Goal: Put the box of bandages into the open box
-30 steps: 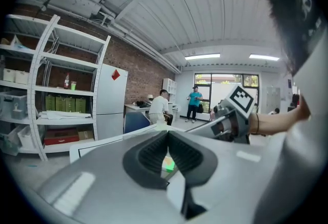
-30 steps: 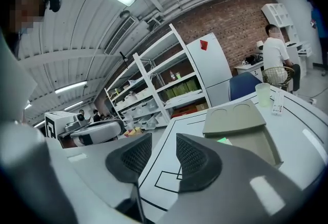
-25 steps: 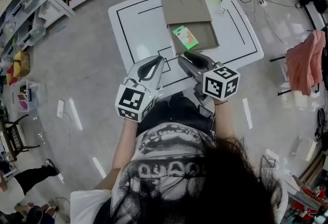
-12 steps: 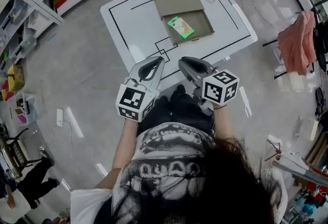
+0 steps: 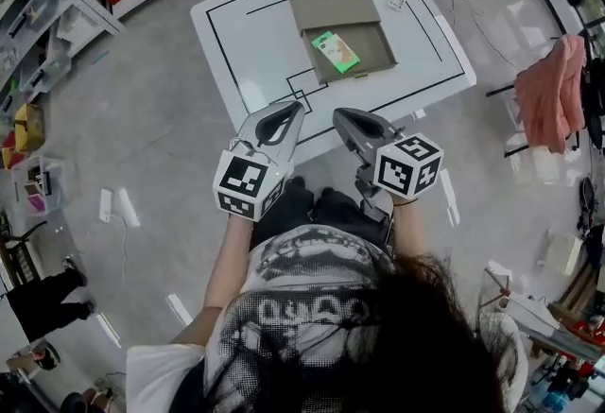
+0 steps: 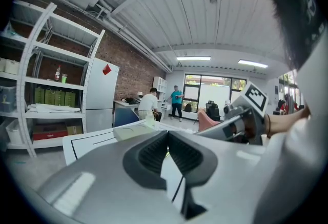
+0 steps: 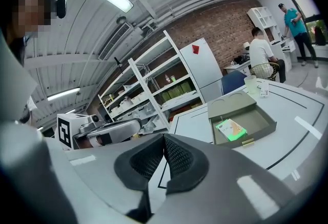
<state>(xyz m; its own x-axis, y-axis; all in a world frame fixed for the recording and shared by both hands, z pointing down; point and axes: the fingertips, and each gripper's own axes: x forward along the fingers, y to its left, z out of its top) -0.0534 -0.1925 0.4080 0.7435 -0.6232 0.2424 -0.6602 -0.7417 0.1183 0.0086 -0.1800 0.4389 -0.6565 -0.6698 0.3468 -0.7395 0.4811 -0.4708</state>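
**Bandages boxed, tools idle**

The box of bandages [image 5: 337, 51] lies flat inside the open box [image 5: 375, 52] on the white bench [image 5: 255, 52], so the job looks done. The left tool [image 5: 294, 108] and right tool [image 5: 338, 114] hover clenched and empty, well apart from it.

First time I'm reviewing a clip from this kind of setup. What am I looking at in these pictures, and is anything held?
No robot here: a person holds a two-jaw tool in each hand, the left gripper and the right gripper; the marker cubes are part of them. The head view looks down from the person's head; each gripper view looks along that tool's jaws. Both pairs of jaws are shut, with nothing between them. On the white table stands an open box, and the green box of bandages lies inside it.
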